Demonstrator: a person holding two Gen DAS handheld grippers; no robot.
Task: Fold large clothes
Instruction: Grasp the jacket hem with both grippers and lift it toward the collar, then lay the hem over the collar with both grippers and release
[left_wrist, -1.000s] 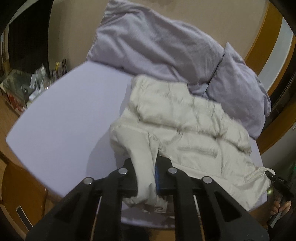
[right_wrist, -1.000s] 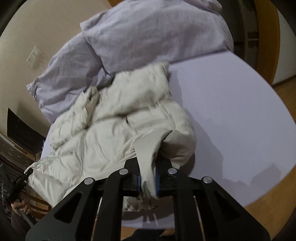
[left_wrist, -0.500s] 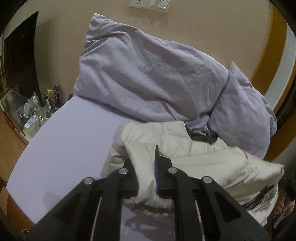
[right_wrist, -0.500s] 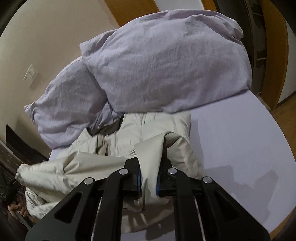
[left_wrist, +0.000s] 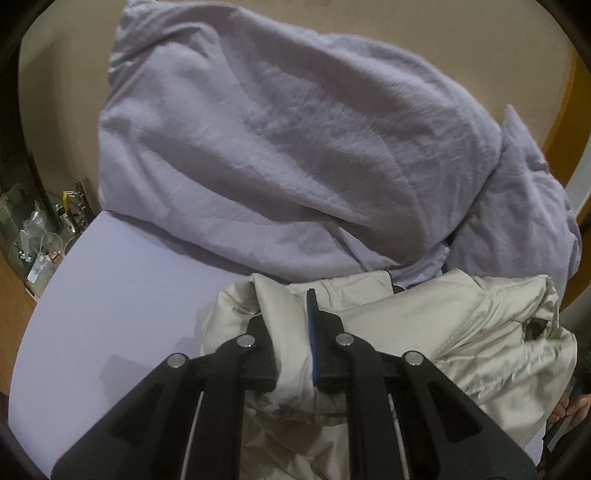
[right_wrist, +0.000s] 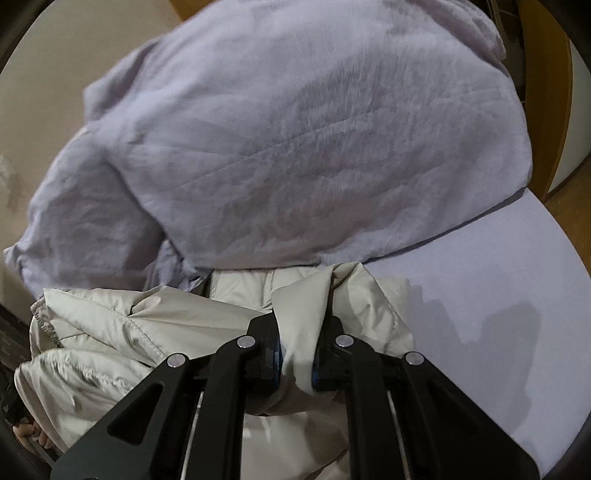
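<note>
A cream puffer jacket (left_wrist: 461, 332) lies on a lavender bed sheet (left_wrist: 110, 314), its near edge folded over toward the pillows. My left gripper (left_wrist: 291, 325) is shut on a fold of the jacket's left edge. In the right wrist view the same jacket (right_wrist: 122, 332) spreads to the left, and my right gripper (right_wrist: 297, 332) is shut on a fold of its right edge. Both folds stand up between the black fingers (right_wrist: 266, 343), close to the pillows. The part of the jacket under the grippers is hidden.
Two large lavender pillows (left_wrist: 277, 147) lean on the beige wall right behind the jacket, the second pillow (left_wrist: 524, 221) to the right. A cluttered bedside shelf (left_wrist: 40, 240) is at the left. A person's hand (left_wrist: 572, 406) shows at the right edge. Bare sheet (right_wrist: 498, 332) lies to the right.
Both grippers have carried the jacket's near edge forward over the rest of the jacket, toward the pillows. The pillows now fill most of both views. The jacket looks doubled over.
</note>
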